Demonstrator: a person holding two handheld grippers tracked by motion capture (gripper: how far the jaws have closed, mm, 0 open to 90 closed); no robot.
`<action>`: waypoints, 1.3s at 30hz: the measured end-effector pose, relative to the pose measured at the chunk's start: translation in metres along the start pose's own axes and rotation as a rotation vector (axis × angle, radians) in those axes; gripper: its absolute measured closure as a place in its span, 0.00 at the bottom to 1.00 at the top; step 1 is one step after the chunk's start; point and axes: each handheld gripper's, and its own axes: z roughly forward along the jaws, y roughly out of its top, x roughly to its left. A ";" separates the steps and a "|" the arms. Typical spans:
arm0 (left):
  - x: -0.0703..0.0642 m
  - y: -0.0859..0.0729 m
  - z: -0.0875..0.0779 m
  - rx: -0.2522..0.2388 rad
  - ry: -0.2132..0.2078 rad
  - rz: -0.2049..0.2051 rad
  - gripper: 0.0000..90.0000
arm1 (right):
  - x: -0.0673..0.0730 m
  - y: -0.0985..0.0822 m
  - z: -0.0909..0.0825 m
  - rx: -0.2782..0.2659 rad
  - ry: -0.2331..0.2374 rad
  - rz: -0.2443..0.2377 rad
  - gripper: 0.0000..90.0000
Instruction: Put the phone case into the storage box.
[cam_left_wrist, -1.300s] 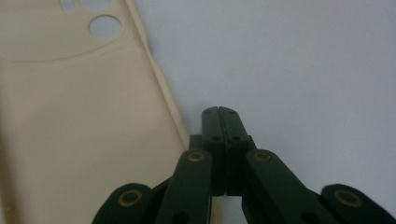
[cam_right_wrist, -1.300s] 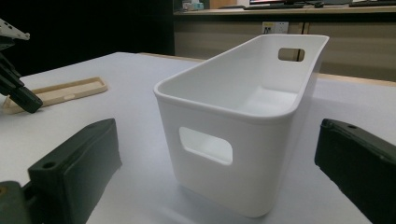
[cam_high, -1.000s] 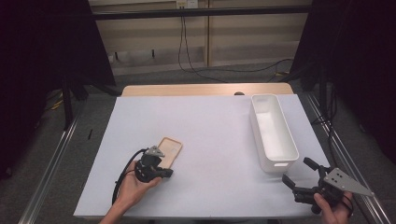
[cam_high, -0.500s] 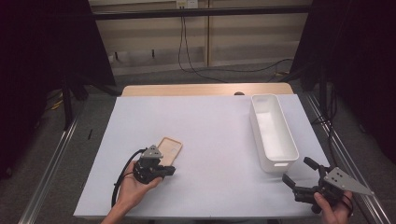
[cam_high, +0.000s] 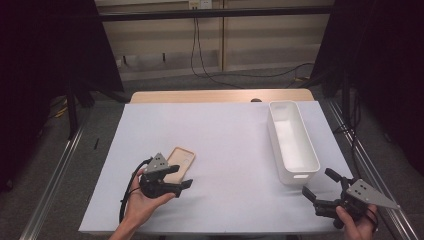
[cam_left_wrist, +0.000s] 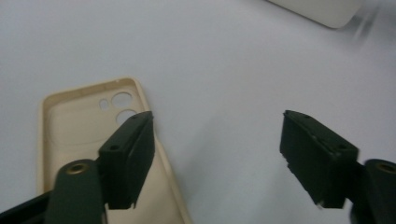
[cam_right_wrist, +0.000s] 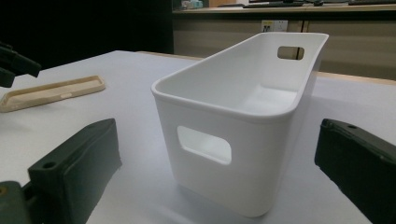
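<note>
Phone case (cam_high: 178, 163), beige, lies flat w/ open side up on table (cam_high: 225, 130), partly under the left finger of left gripper (cam_high: 172, 179); its fingers (cam_left_wrist: 128, 156) spread wide, holding nothing. Prob light, thin, a bit flexy; best pinched across a long side rim. Right gripper (cam_high: 322, 189) fingers (cam_right_wrist: 74, 163) also wide apart, empty, w/ white bin (cam_high: 292, 142) just ahead.

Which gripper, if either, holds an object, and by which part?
Neither. The left gripper is open beside the beige rubbery phone case; the right gripper is open before the white plastic bin.
</note>
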 end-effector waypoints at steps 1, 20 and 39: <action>0.000 0.000 0.000 -0.008 0.008 -0.001 0.26 | 0.000 0.000 0.000 -0.001 0.001 -0.002 0.00; 0.030 -0.008 -0.035 -0.102 0.142 -0.133 0.07 | 0.000 0.000 0.001 0.002 0.003 -0.002 0.00; 0.070 -0.001 -0.025 0.109 0.150 -0.191 0.06 | 0.000 0.000 0.002 0.004 0.008 -0.004 0.00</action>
